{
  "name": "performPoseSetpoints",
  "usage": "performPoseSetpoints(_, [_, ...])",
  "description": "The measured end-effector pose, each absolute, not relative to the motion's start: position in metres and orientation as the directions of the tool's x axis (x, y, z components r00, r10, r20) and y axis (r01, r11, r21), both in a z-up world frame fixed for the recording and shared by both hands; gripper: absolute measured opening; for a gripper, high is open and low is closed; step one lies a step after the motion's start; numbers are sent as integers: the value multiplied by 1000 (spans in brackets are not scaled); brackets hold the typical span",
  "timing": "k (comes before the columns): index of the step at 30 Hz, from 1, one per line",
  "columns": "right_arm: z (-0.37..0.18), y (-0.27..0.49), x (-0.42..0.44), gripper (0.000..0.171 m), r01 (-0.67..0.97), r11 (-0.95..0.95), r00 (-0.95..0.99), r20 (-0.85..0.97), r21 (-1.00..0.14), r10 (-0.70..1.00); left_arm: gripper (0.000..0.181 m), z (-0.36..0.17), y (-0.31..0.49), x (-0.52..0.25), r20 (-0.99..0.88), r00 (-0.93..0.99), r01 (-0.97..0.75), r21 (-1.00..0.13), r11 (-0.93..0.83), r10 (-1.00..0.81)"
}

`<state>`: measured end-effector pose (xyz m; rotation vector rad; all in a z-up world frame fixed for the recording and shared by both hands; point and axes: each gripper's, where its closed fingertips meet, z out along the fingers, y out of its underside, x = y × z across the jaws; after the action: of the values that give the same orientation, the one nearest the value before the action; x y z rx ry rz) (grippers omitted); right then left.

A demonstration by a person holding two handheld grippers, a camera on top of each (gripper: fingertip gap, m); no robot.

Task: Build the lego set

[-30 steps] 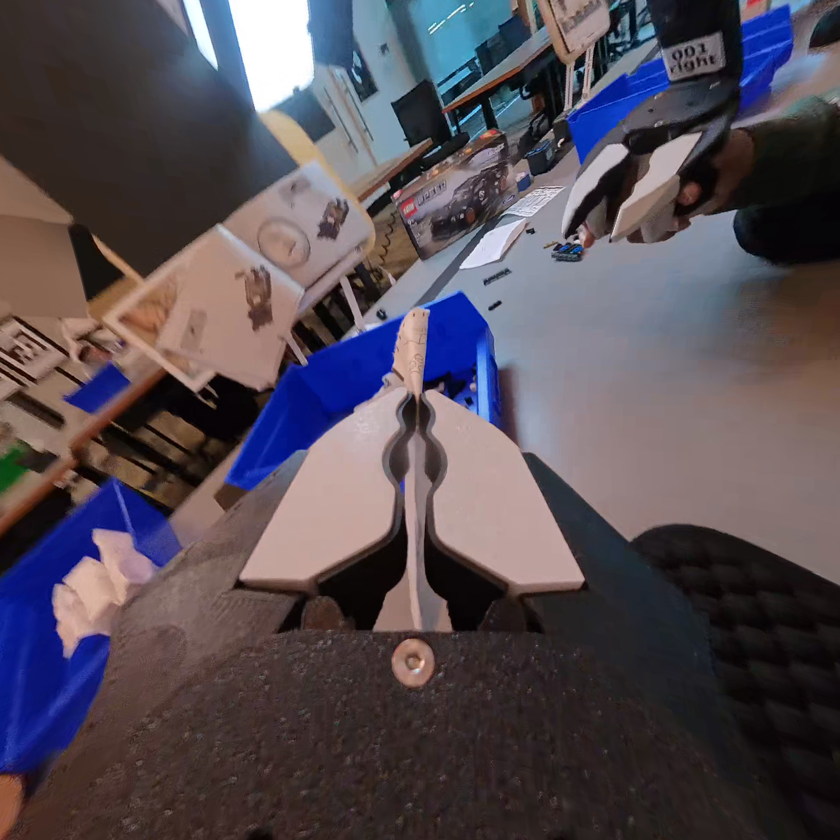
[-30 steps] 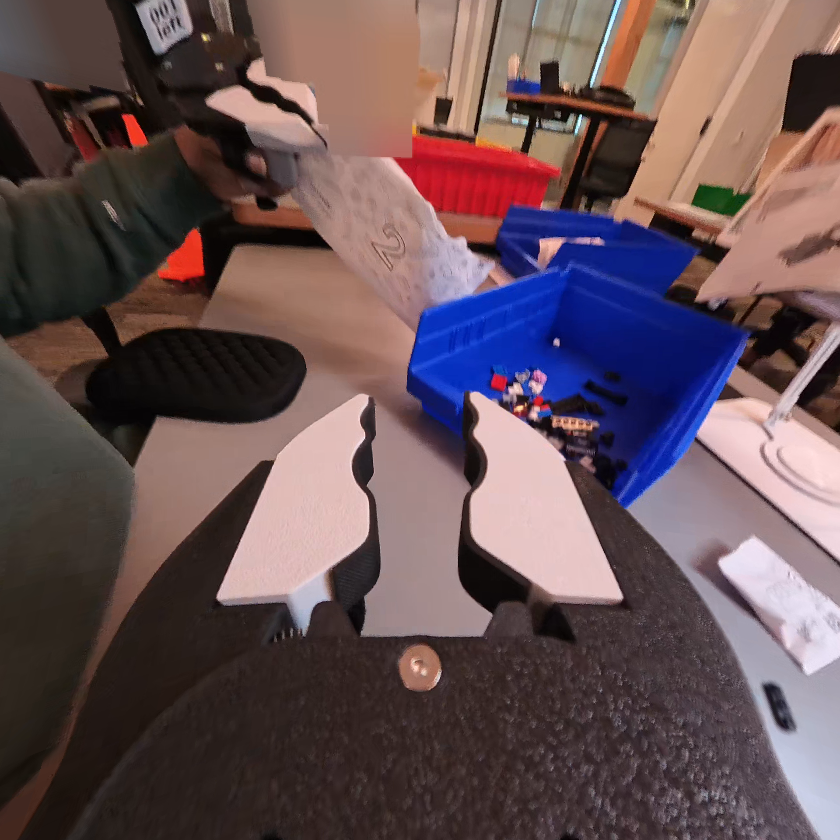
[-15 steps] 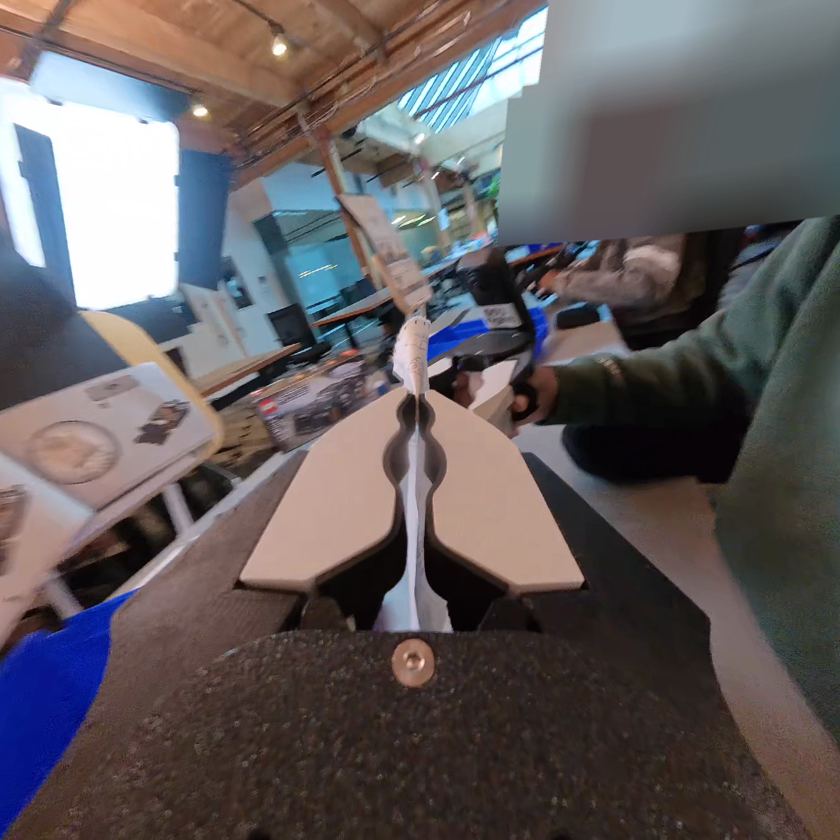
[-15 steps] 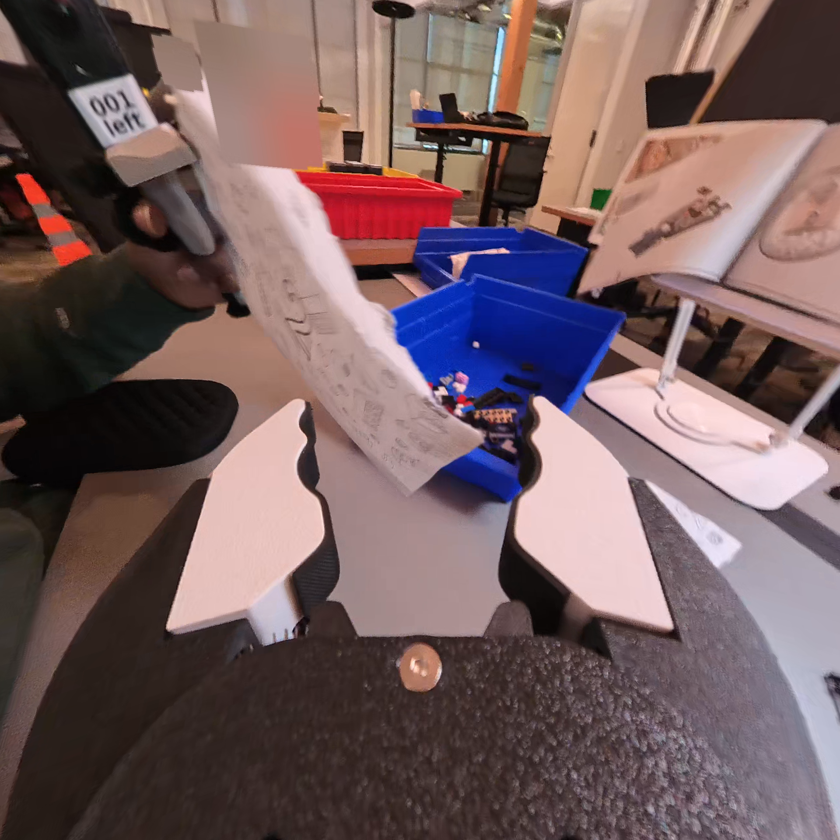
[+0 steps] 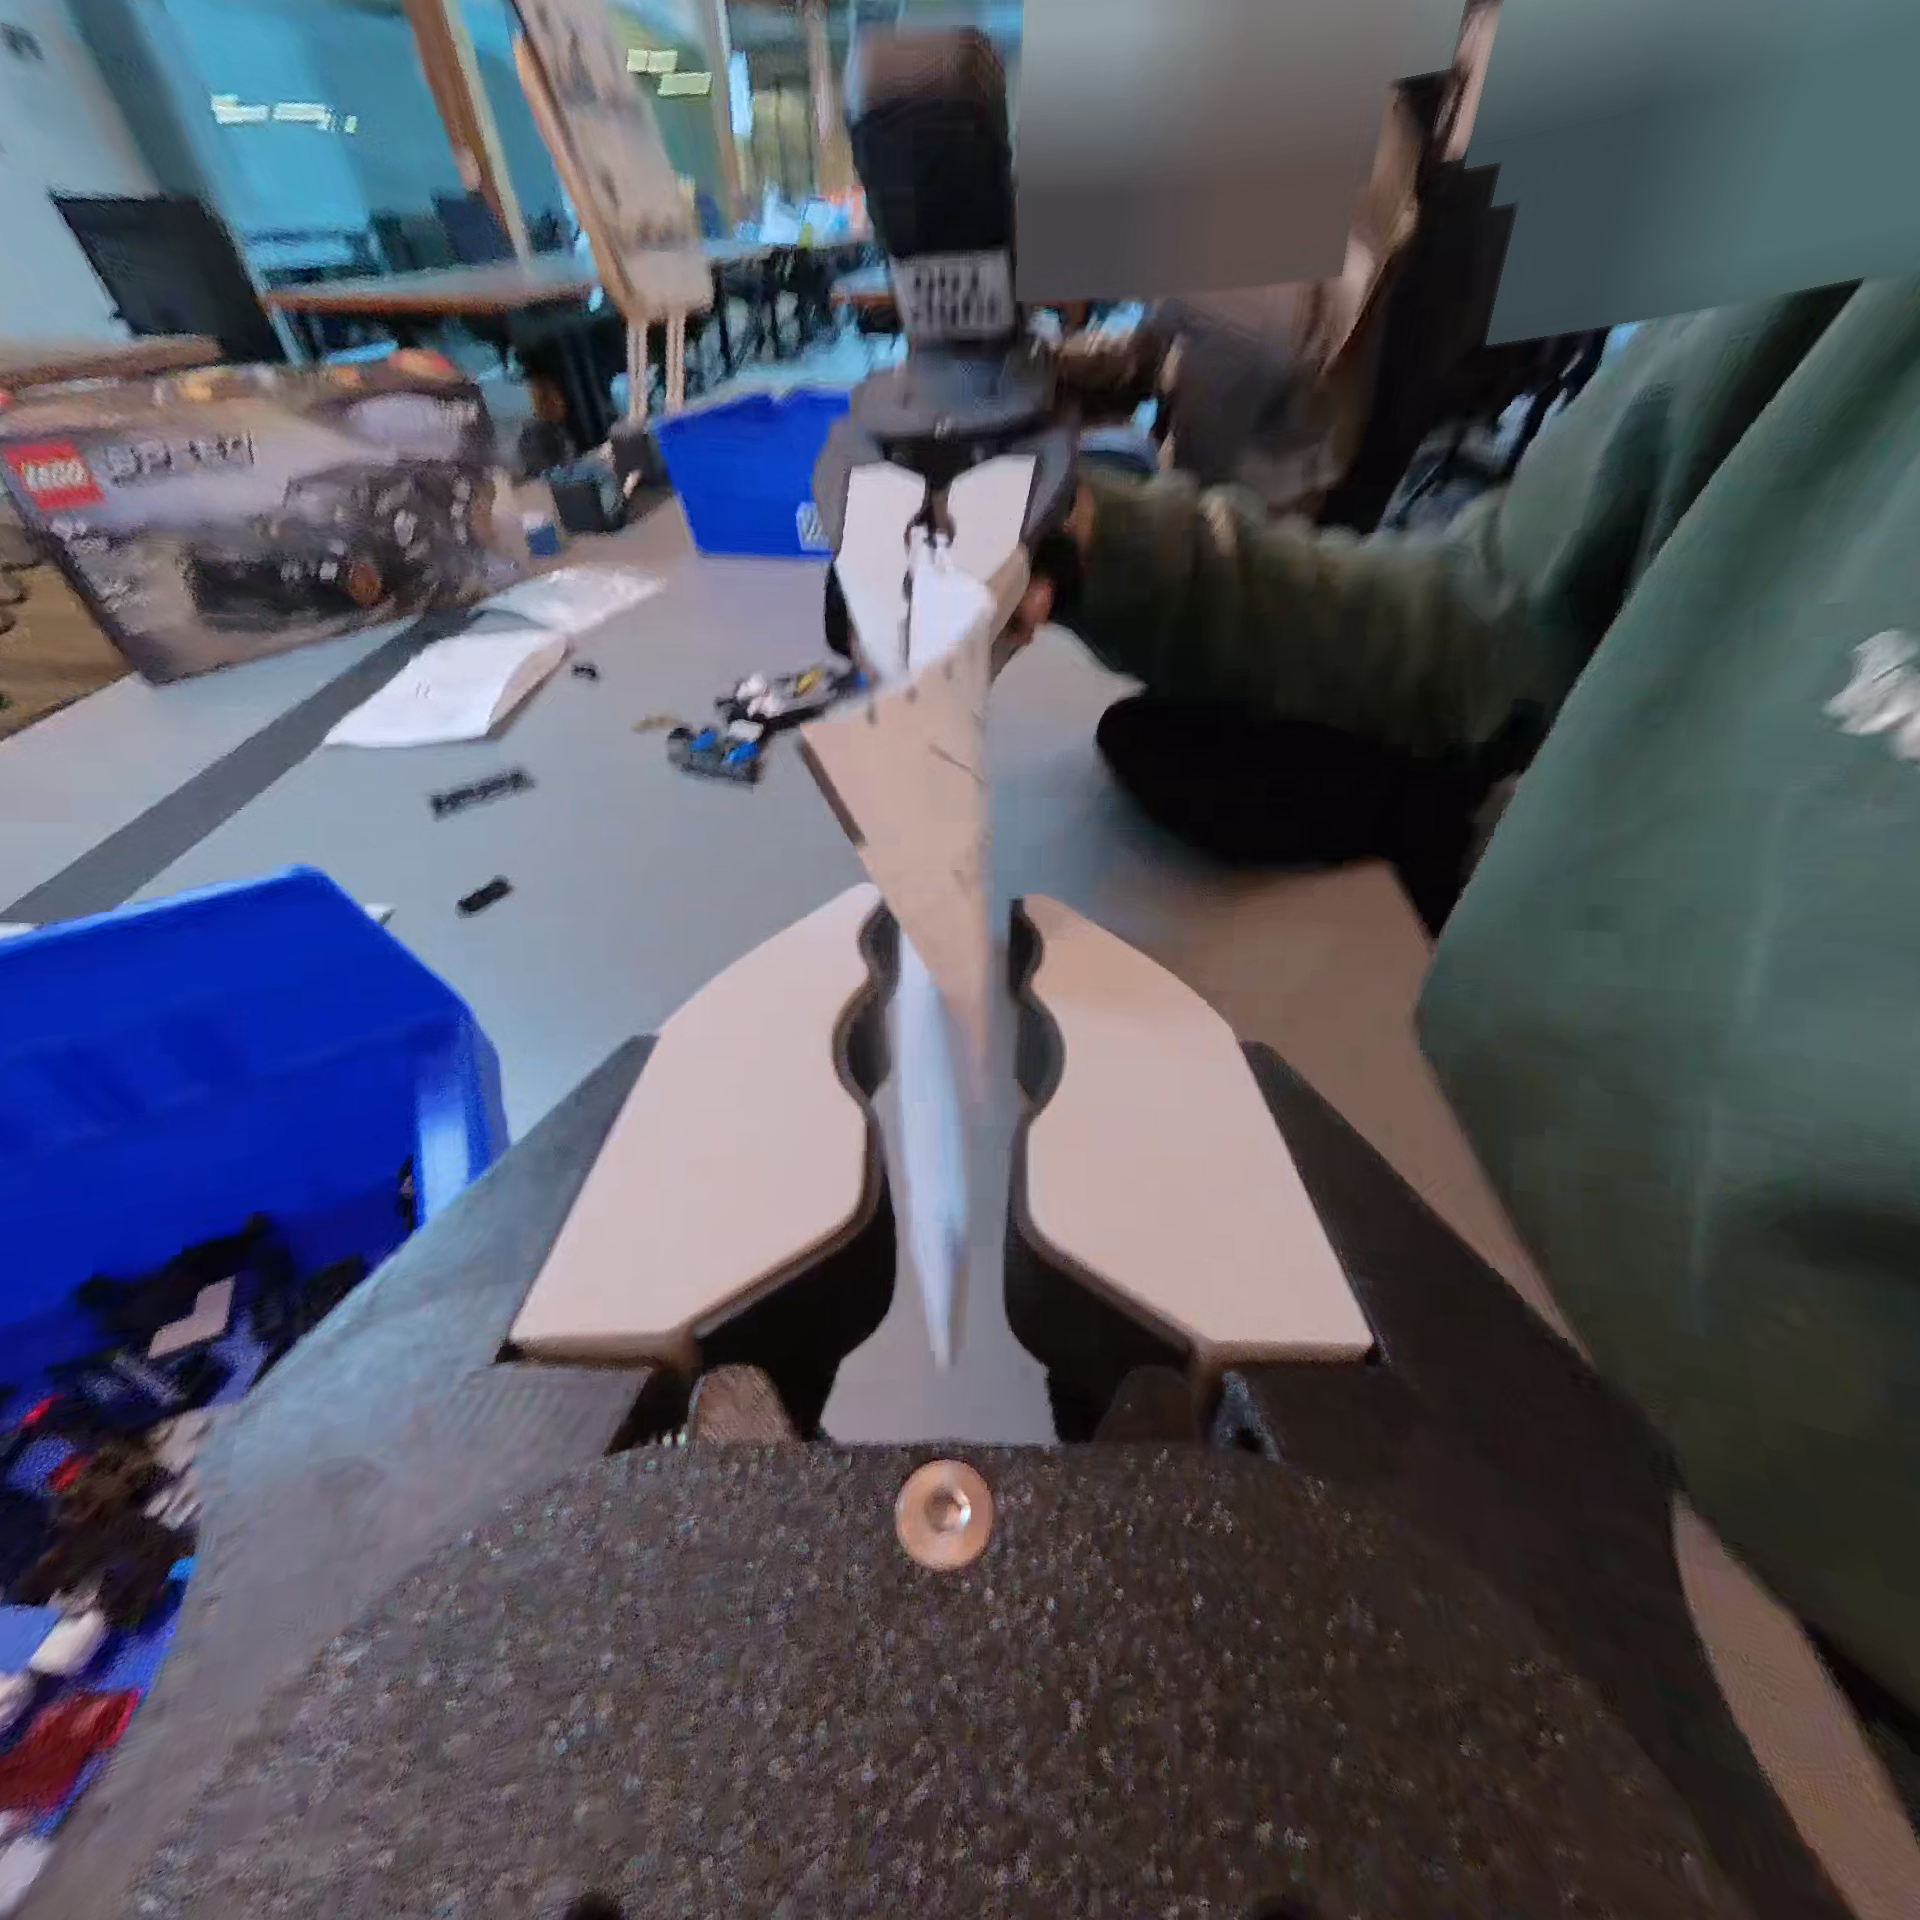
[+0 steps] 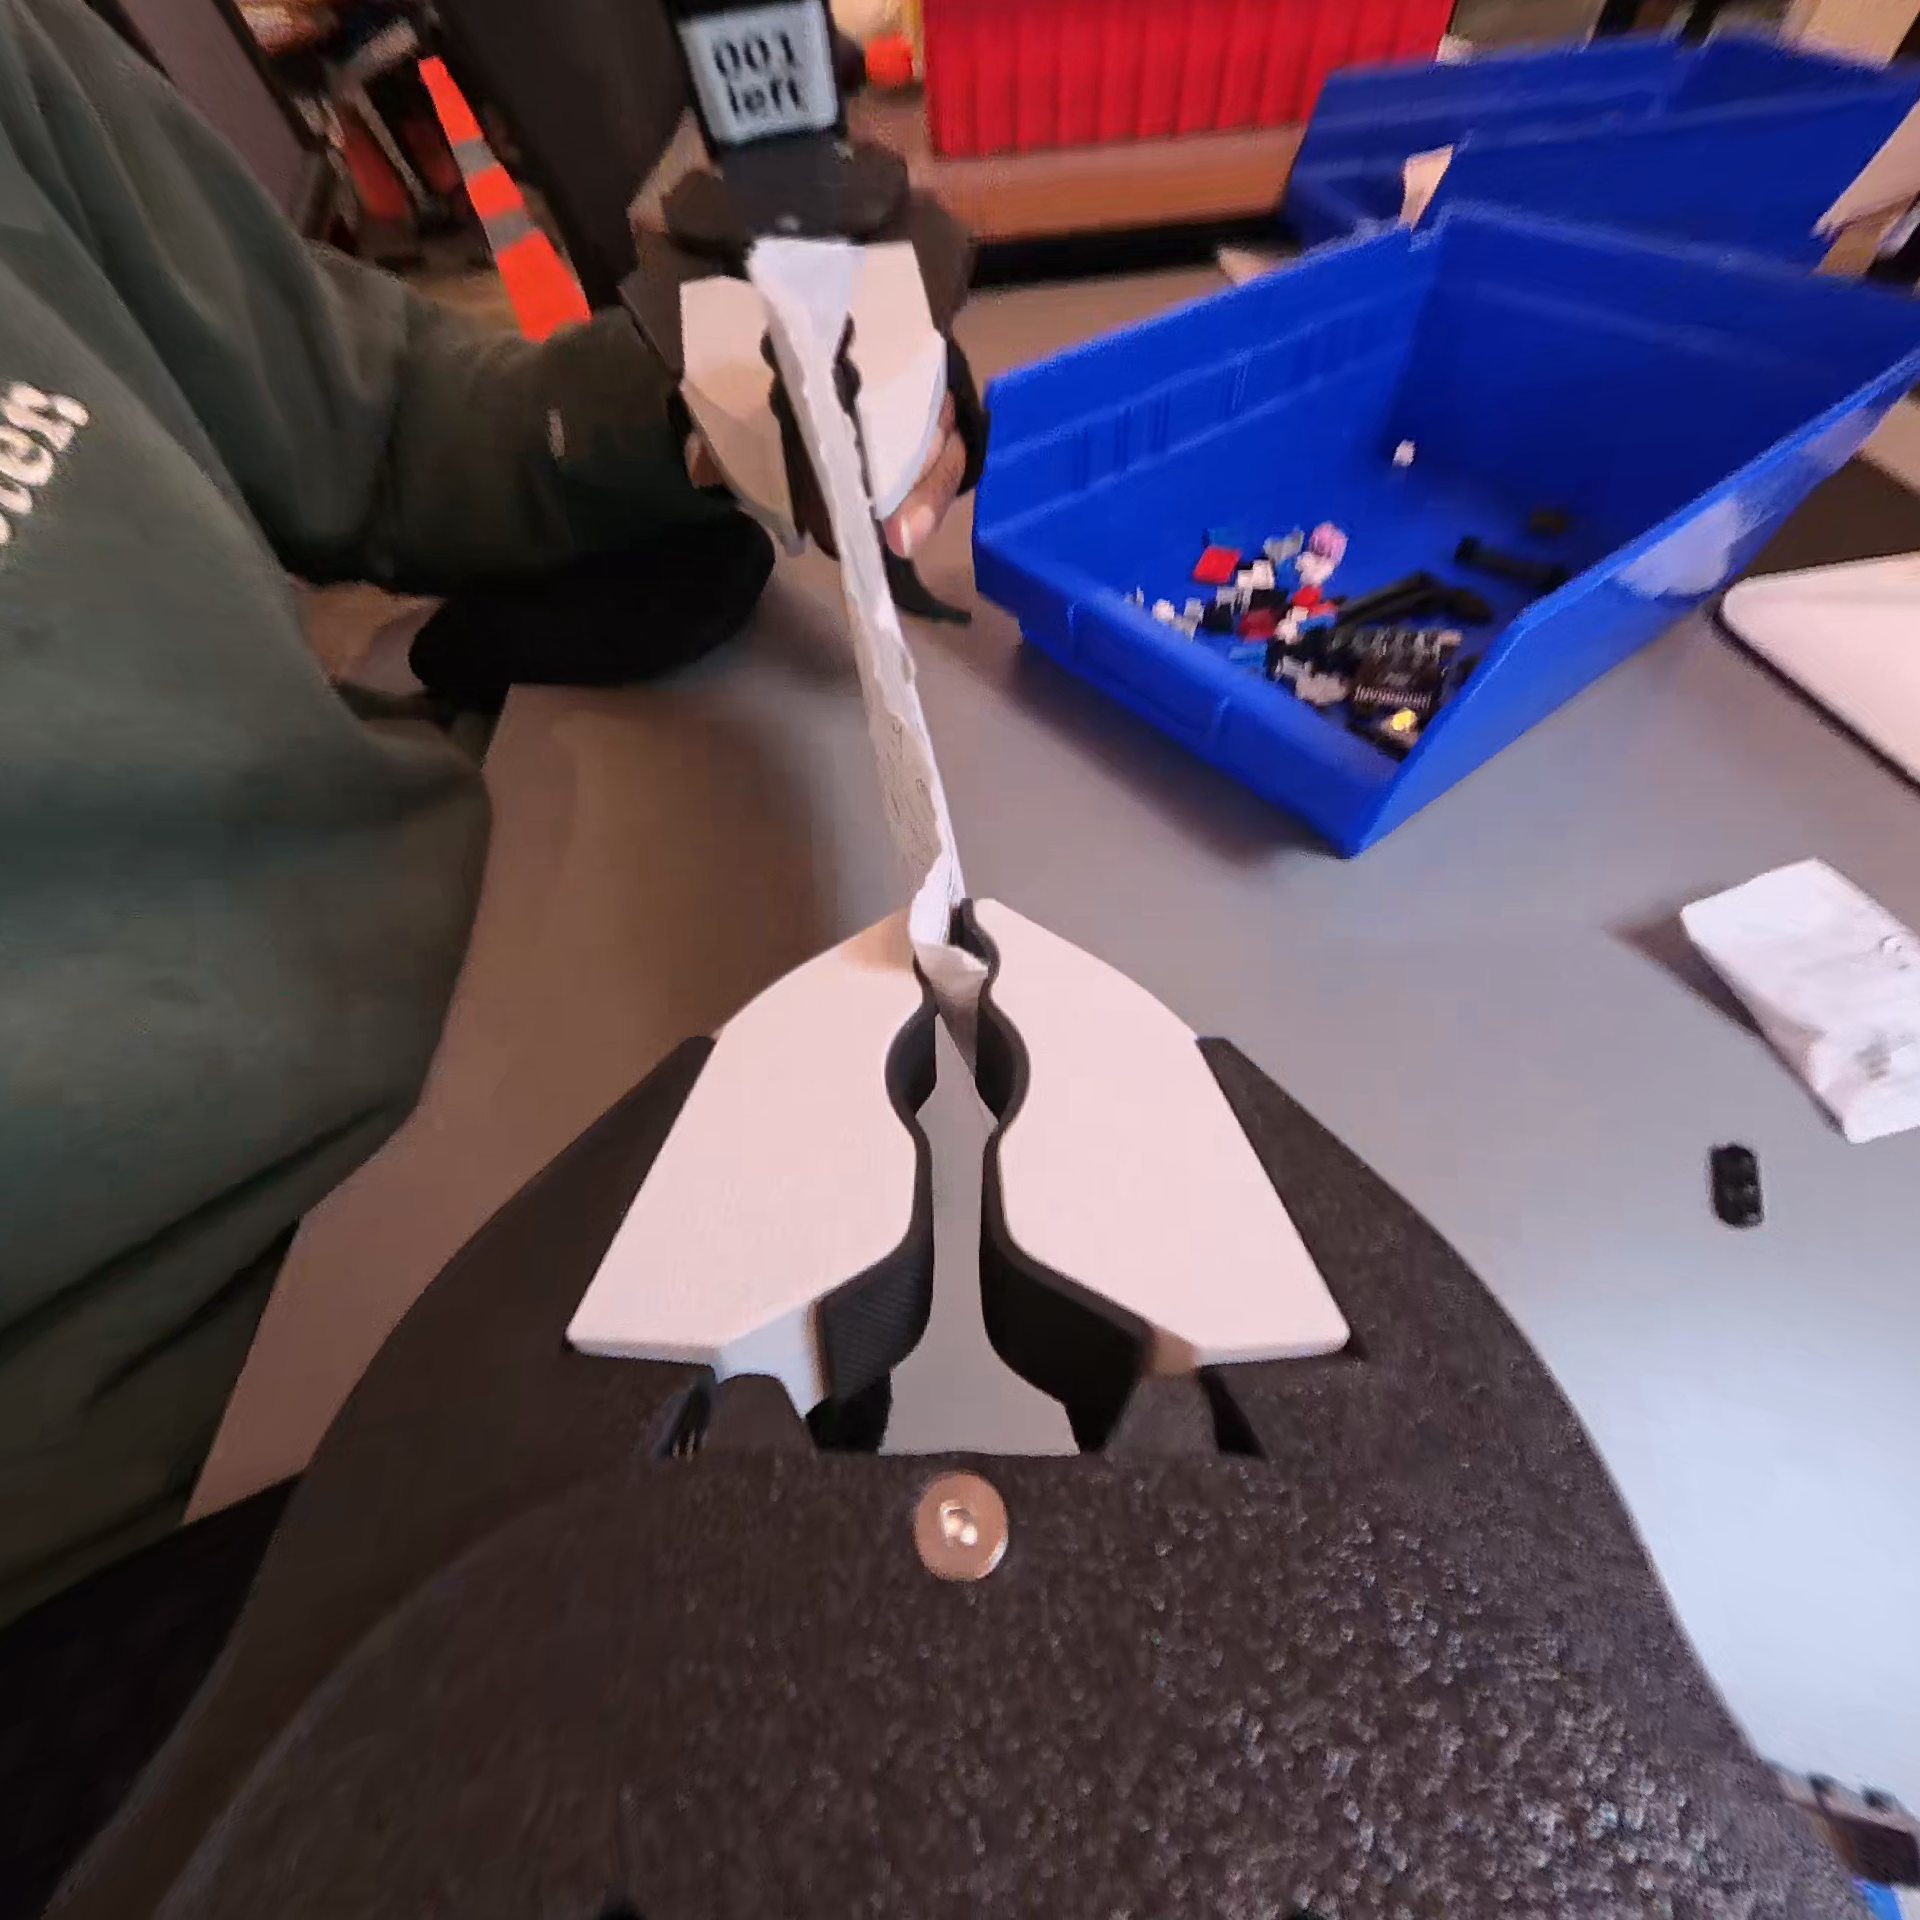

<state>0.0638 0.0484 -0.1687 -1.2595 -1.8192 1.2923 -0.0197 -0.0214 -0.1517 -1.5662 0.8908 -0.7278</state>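
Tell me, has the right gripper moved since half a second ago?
Yes. The right gripper has come in toward the left gripper, away from the blue bin, and has closed on the free end of the paper bag.

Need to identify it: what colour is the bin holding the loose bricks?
Blue bin, clearest in the right wrist view.

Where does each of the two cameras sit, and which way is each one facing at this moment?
Left wrist view: on the left gripper, looking along its parted fingers at the right gripper and a green sleeve.
Right wrist view: on the right gripper, facing the left gripper, its fingers pinching the paper bag.
Shared: the paper bag, the blue bin and the grey table.
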Motion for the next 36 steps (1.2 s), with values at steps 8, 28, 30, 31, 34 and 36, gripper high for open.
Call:
performPoseSetpoints(8, [-201, 64, 62, 1, 496, 110, -325, -67, -862, 943, 0, -180, -11, -31, -3, 580, -244, -955, -170, -815])
performPoseSetpoints(28, [-170, 42, 49, 0, 636, 452, -471, 150, -625, 869, 0, -192, -19, -14, -122, 507, -340, -938, -67, -853])
performPoseSetpoints(30, [-176, 41, 50, 0, 673, 463, -492, 118, -577, 863, 0, -192, -22, -12, -145, 495, -354, -934, -46, -857])
performPoseSetpoints(31, [-179, 40, 51, 0, 693, 470, -500, 105, -547, 860, 0, -193, -22, -11, -154, 493, -362, -931, -41, -856])
performPoseSetpoints(34, [-192, 37, 54, 0, 736, 542, -545, 121, -404, 830, 0, -193, -23, -7, -155, 492, -368, -929, -43, -857])
performPoseSetpoints(36, [-196, 30, 53, 0, 722, 618, -603, 156, -310, 782, 0, -194, -22, -4, -163, 498, -378, -925, -44, -852])
